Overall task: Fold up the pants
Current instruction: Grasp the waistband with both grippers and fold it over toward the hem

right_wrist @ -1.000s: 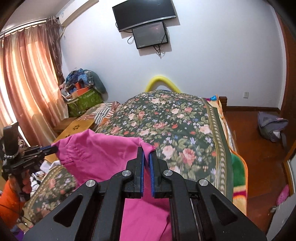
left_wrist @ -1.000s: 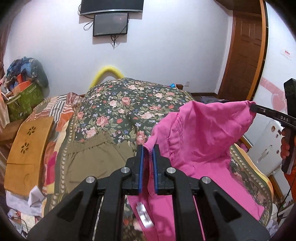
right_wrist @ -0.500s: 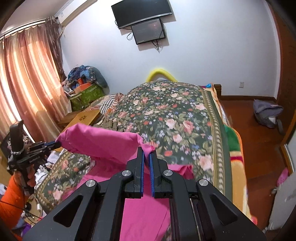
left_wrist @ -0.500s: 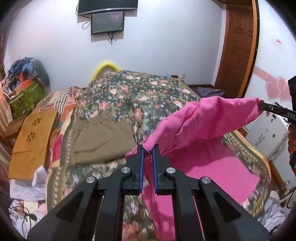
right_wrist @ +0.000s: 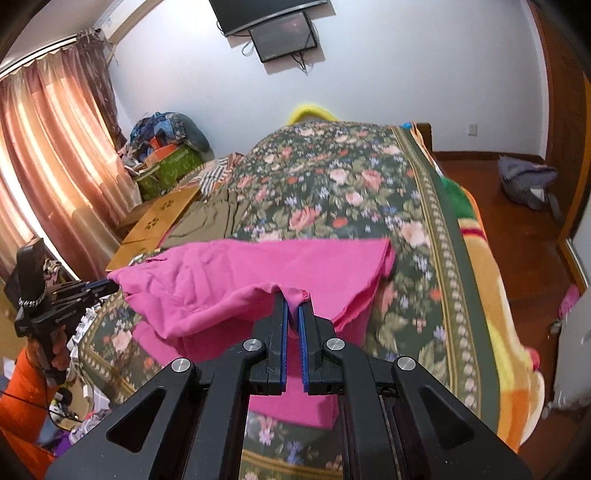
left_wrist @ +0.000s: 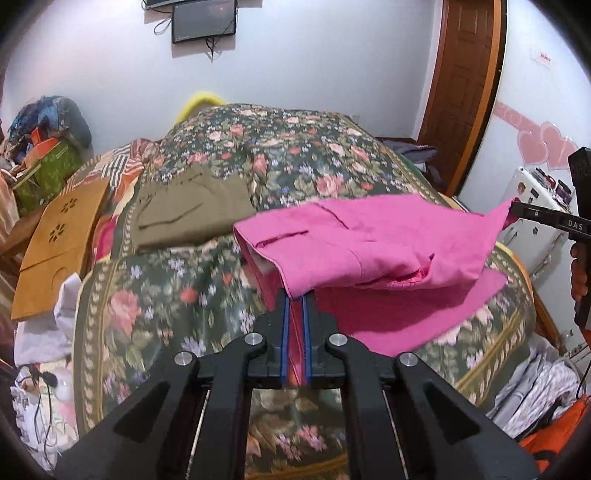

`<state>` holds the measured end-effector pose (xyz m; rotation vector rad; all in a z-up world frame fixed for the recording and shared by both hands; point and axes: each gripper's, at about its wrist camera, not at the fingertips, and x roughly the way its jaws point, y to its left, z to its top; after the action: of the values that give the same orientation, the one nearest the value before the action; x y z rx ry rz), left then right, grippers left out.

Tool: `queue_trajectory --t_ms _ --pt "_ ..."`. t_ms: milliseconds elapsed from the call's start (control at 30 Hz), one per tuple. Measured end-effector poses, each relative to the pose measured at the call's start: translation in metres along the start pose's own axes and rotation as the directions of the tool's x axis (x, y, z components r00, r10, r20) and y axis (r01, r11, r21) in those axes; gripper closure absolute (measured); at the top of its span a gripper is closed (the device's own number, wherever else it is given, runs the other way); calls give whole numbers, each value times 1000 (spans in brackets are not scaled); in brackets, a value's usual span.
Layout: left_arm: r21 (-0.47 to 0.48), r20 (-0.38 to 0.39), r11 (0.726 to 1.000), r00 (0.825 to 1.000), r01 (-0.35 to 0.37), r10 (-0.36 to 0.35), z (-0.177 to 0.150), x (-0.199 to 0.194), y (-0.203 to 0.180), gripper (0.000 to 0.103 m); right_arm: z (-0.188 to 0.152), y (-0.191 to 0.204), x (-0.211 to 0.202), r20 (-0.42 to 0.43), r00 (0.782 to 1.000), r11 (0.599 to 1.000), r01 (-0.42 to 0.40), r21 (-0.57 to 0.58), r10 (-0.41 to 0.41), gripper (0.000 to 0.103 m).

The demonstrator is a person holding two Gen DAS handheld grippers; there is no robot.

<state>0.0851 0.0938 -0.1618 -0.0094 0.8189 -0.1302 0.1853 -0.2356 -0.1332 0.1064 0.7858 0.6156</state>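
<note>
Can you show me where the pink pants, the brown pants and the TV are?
pink pants [left_wrist: 369, 243]: left wrist view, on the lifted top layer.
brown pants [left_wrist: 192, 210]: left wrist view, middle of the folded cloth.
TV [right_wrist: 284, 35]: right wrist view, lower screen's middle.

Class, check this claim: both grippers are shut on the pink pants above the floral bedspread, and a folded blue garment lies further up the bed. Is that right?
Only the colour is wrong. The folded garment further up the bed is olive-brown, not blue, as the left wrist view shows. The rest holds: the left gripper and right gripper are each shut on the pink pants above the floral bedspread.
</note>
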Motion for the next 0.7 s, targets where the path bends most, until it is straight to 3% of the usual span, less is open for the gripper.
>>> queue_trajectory --t_ms 400,633,700 --pt "-15 -37 1000 999 7 -7 -30 -4 -3 98 -32 -14 2 -56 996 996 68 48 -66 97" --pt "-77 -42 997 999 -13 9 -29 -11 15 98 -43 -13 3 -101 988 992 122 27 -119 96" --pt "-84 -39 996 999 -19 16 -24 -13 15 98 -41 -17 0 -111 984 989 144 27 -141 91"
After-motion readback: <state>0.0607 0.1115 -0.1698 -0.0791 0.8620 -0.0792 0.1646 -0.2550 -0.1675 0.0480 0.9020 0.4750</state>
